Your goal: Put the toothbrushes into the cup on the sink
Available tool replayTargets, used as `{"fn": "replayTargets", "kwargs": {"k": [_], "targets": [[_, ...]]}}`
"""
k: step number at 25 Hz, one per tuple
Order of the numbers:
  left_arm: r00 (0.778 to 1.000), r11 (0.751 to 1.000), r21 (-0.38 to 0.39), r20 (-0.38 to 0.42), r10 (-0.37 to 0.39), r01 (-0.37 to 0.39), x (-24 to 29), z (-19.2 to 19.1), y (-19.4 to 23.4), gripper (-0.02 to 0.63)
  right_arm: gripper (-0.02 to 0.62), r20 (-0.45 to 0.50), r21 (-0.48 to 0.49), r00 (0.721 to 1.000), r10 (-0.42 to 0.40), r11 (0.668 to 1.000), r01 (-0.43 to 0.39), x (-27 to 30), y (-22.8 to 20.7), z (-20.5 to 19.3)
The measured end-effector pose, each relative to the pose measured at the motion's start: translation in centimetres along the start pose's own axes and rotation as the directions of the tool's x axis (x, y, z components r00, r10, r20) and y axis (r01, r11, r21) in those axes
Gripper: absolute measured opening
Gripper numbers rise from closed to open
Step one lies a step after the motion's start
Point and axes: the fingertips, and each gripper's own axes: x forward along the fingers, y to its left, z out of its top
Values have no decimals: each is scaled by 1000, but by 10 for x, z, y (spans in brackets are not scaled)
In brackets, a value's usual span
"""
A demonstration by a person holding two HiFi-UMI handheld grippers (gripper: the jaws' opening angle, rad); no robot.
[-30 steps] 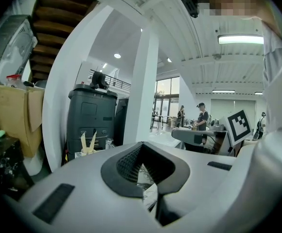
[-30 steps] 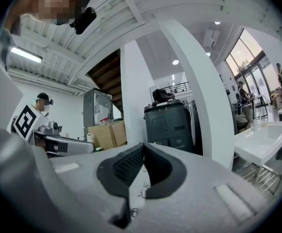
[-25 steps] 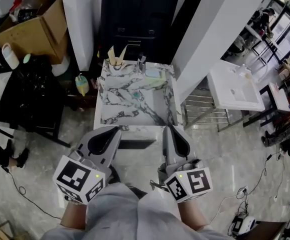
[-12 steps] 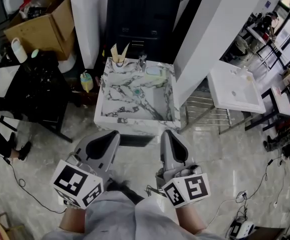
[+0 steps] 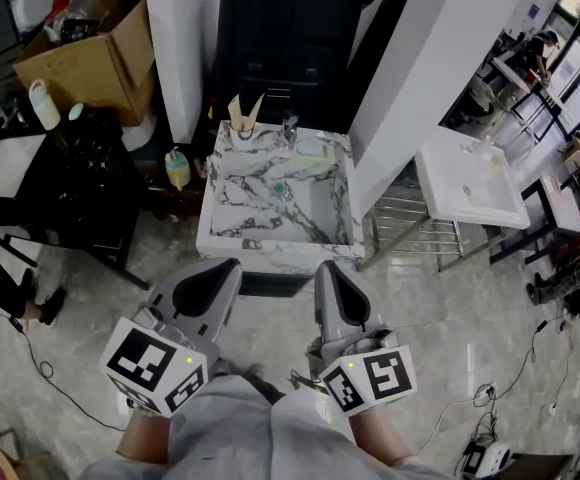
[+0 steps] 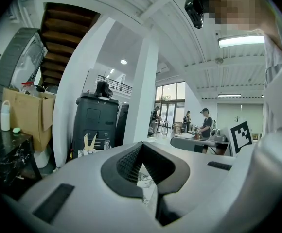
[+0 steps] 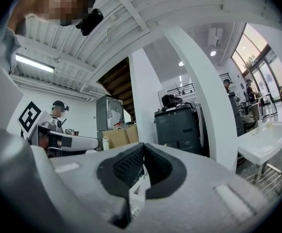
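The square white sink [image 5: 245,198] with grey veining looks like polished marble, glossy. The pale marbled floor [image 5: 450,308] shines too. The left gripper [image 5: 228,265] and right gripper [image 5: 324,267] have matt grey plastic shells and black ribbed pads [image 6: 126,163]. The brown box [image 5: 90,58] is dull cardboard.

Probably a workshop hall, not a home: a grey-veined white marble sink unit [image 5: 270,256] stands free ahead of the left gripper [image 5: 230,265], a white basin on a bare metal frame [image 5: 468,183] off the right gripper's [image 5: 323,267] right.
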Motion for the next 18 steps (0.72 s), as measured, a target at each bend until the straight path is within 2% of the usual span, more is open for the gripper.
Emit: {"fn": "replayTargets", "kwargs": {"k": [9,18], "targets": [[999,1000,14,31,6,-7,-18,10,17,5,-2,31,-26,999,19,999,-18,11,28,11],[999,1000,12,36,2,-3,-26,3,22,5,-2,34,-31,999,25,999,-24,15,38,5]]}}
